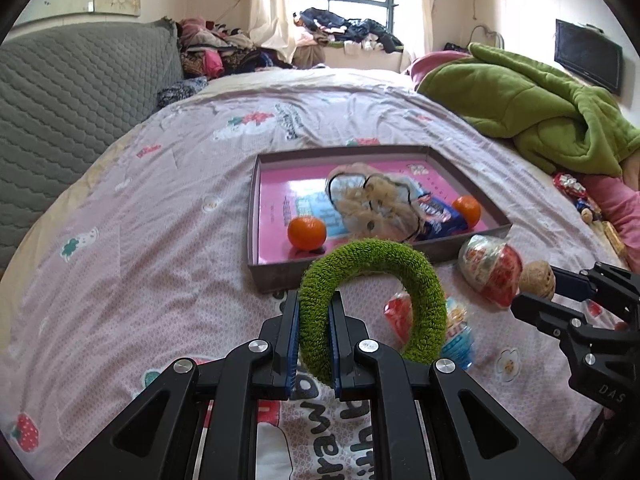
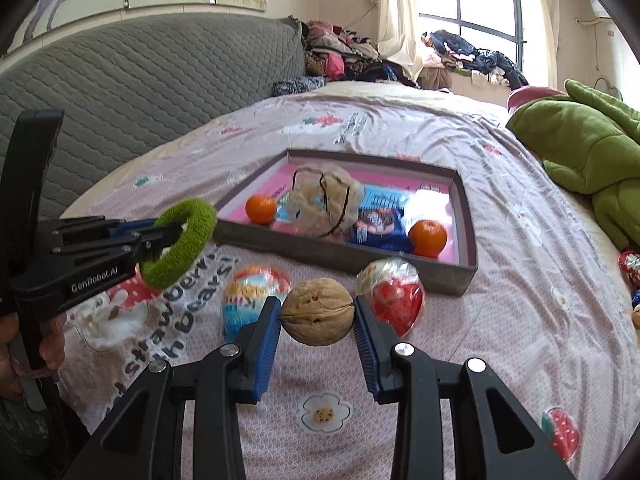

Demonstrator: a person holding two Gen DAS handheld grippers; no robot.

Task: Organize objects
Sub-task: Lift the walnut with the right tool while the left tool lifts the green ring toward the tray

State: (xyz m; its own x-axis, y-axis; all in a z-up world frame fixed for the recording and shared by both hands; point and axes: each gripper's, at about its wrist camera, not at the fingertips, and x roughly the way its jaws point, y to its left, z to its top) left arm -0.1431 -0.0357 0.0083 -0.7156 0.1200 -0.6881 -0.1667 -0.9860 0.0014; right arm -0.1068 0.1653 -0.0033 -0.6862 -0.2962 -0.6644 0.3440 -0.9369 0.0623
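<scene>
Both grippers hold sth. above the bed (image 1: 160, 200).
Left gripper (image 1: 314, 336) is clenched on green hair tie (image 1: 372, 304); right gripper (image 2: 316, 320) grasps walnut (image 2: 317, 311), near the box (image 2: 400, 270) w/ 2 oranges.

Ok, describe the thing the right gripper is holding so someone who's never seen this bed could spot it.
On the bed, just in front of the shallow box with the pink floor, the right gripper is shut on a walnut. Two foil-wrapped eggs flank it; it alone is plain tan, wrinkled and unwrapped.
</scene>
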